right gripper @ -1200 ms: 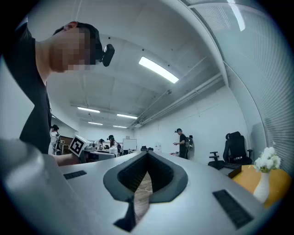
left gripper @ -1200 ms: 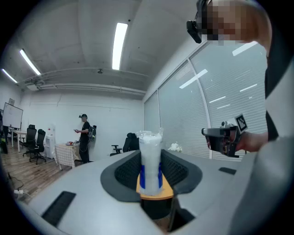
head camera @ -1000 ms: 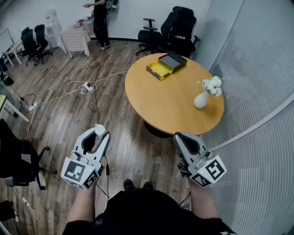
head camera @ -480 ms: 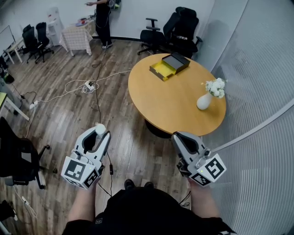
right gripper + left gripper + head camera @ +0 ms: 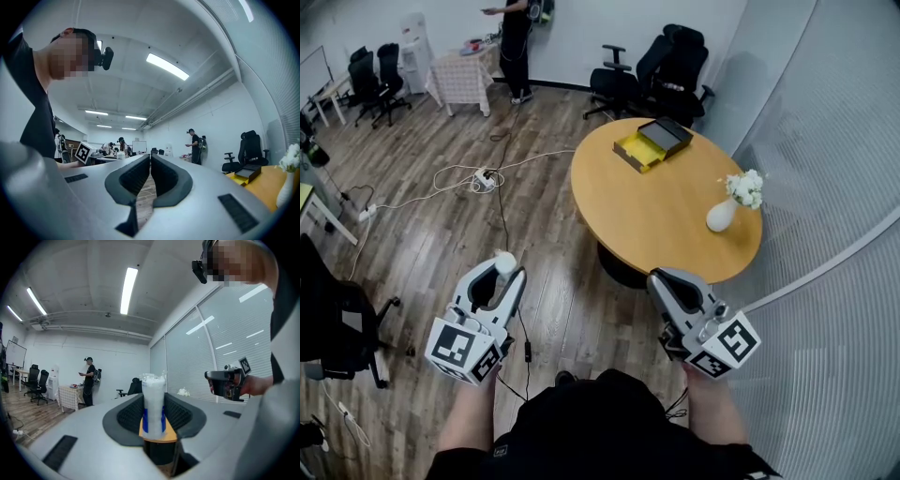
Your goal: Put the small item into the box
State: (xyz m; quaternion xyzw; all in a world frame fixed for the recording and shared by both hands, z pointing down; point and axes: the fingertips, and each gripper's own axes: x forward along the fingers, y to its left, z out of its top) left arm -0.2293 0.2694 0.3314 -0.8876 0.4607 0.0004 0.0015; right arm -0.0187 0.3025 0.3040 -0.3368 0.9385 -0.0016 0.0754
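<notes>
My left gripper (image 5: 504, 265) is shut on the small item (image 5: 503, 262), a white packet with a blue band (image 5: 153, 404) that stands upright between the pads. It hangs over the wood floor, left of the round table (image 5: 647, 225). My right gripper (image 5: 666, 280) is shut and empty, its pads (image 5: 140, 176) meeting at the tips, held near the table's front edge. The box (image 5: 653, 142), yellow inside with a dark lid part, lies open at the table's far side. In the right gripper view the box (image 5: 247, 173) shows at the far right.
A white vase of flowers (image 5: 730, 203) stands on the table's right side. Black office chairs (image 5: 661, 67) crowd behind the table. Cables and a power strip (image 5: 480, 178) lie on the floor. A person (image 5: 517, 42) stands by a small cloth-covered table (image 5: 461, 78) at the back. A glass wall (image 5: 834, 187) curves along the right.
The table and box have shifted slightly right and farther in the head view as I move. Both grippers keep their pose and grip.
</notes>
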